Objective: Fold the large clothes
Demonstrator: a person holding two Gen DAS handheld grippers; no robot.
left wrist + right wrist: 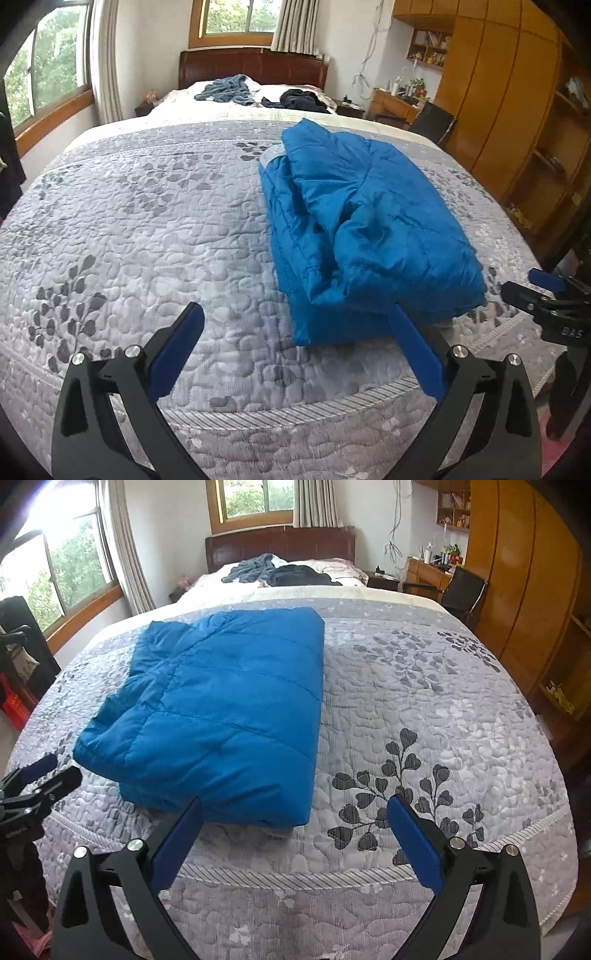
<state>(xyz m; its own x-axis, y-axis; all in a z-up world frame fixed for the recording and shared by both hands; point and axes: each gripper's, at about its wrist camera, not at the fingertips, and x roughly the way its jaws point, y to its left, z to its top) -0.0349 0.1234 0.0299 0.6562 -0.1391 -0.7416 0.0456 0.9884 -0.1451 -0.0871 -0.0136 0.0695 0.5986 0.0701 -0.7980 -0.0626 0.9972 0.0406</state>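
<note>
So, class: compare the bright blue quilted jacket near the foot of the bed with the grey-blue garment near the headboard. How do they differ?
The bright blue quilted jacket is folded into a compact, roughly rectangular bundle; the grey-blue garment lies crumpled in a loose heap. The jacket is vivid blue, the garment dull grey-blue. The jacket sits near both open grippers, the garment far off by the headboard. Both rest on the bed.

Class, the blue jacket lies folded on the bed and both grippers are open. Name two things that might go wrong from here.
1. The puffy blue jacket has a loose top flap facing the left hand-held gripper; it may spring open.
2. It lies near the edge of the quilt; a nudge from the right hand-held gripper might slide it off.
</note>
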